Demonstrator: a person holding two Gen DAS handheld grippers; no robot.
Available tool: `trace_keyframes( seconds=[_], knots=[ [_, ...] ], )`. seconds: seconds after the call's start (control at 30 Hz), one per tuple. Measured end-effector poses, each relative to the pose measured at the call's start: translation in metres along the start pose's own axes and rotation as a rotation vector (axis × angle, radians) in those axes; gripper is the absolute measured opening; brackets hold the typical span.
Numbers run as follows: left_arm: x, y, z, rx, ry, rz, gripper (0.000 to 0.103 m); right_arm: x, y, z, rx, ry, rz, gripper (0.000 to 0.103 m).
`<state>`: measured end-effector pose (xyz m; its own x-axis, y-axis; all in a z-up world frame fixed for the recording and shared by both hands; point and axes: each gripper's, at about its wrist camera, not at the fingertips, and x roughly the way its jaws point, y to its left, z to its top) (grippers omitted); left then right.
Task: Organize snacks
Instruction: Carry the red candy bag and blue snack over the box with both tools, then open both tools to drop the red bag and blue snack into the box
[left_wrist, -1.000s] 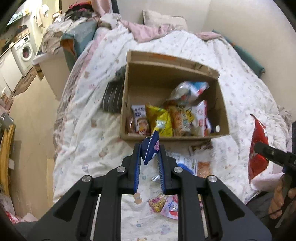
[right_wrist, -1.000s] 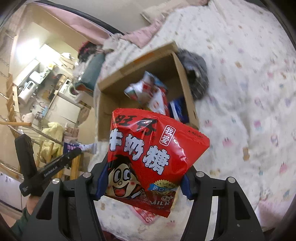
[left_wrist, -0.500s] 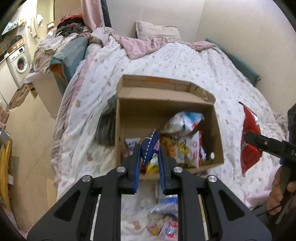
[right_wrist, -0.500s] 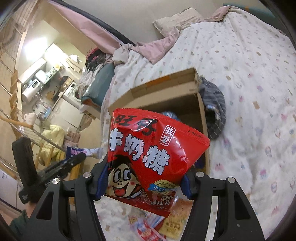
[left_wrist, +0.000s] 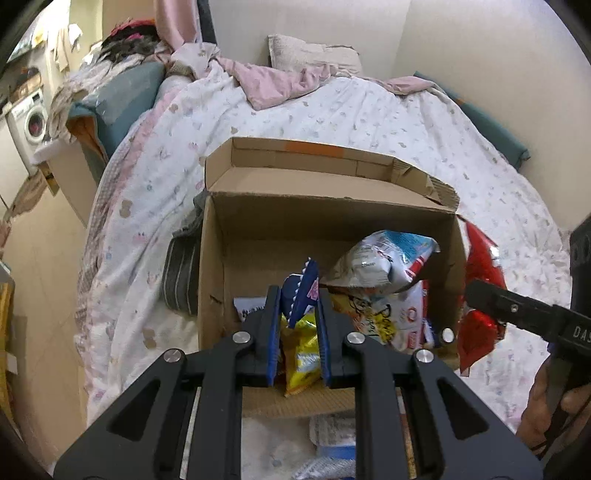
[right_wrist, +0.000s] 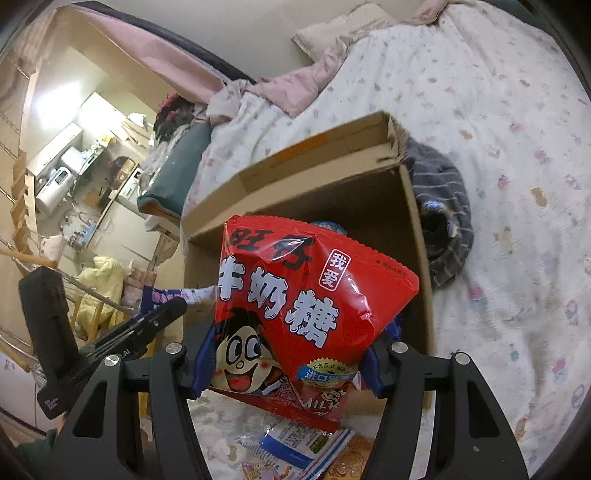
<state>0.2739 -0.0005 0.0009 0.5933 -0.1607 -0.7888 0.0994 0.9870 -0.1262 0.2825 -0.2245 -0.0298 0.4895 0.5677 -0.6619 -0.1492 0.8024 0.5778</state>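
Note:
An open cardboard box stands on the bed and holds several snack bags, among them a yellow bag and a white-and-blue bag. My left gripper is shut on a small dark blue packet and holds it over the box's near edge. My right gripper is shut on a red milk candy bag, held over the box; the same bag also shows in the left wrist view by the box's right wall.
Loose snack packets lie on the white patterned bedspread in front of the box. A dark striped garment lies against the box's side. Pillows and pink bedding are at the bed's head. A washing machine stands at the far left.
Both grippers have moved forward toward the box with their packets. The blue packet is now over the box's near edge, and the red bag has come up to the box's side.

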Motion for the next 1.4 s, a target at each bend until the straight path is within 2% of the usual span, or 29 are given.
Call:
trace_keyframes(
  seconds=[0.2,0.5,0.6,0.7,0.77,0.87,0.97,1.0,1.07,1.1,1.17,1.2,1.4],
  knots=[
    [0.004,-0.003,0.002,0.003,-0.005,-0.034,0.015,0.023,0.002,0.006,-0.027,0.037,-0.012,0.065],
    [0.014,0.009,-0.004,-0.044,0.049,-0.052,0.015,0.014,-0.004,0.005,-0.010,-0.003,-0.034,0.065],
    [0.015,0.012,-0.005,-0.063,0.064,-0.072,0.015,0.019,-0.002,0.005,-0.011,0.014,-0.029,0.065],
    [0.014,0.010,-0.006,-0.053,0.063,-0.049,0.015,0.026,0.005,0.005,-0.039,0.031,-0.019,0.065],
    [0.014,0.011,-0.005,-0.055,0.067,-0.024,0.015,0.033,0.012,0.004,-0.064,0.061,0.024,0.065],
    [0.014,0.014,-0.006,-0.069,0.072,-0.030,0.016,0.046,0.029,-0.004,-0.123,0.084,0.028,0.065],
    [0.015,0.016,-0.008,-0.068,0.080,-0.029,0.016,0.060,0.036,-0.008,-0.138,0.116,0.026,0.068],
    [0.015,0.016,-0.008,-0.066,0.083,-0.027,0.016,0.065,0.037,-0.009,-0.136,0.128,0.021,0.072],
    [0.014,0.018,-0.008,-0.066,0.087,-0.015,0.026,0.069,0.035,-0.006,-0.120,0.146,0.015,0.077],
    [0.014,0.019,-0.008,-0.067,0.089,-0.006,0.049,0.070,0.033,-0.005,-0.111,0.146,0.015,0.082],
    [0.012,0.020,-0.008,-0.075,0.085,0.008,0.076,0.068,0.031,-0.003,-0.099,0.136,0.020,0.091],
    [0.010,0.020,-0.008,-0.081,0.074,0.005,0.079,0.065,0.028,-0.002,-0.086,0.123,0.028,0.094],
    [0.004,0.023,-0.005,-0.094,0.059,0.000,0.080,0.051,0.014,0.003,-0.036,0.074,-0.003,0.094]
  ],
)
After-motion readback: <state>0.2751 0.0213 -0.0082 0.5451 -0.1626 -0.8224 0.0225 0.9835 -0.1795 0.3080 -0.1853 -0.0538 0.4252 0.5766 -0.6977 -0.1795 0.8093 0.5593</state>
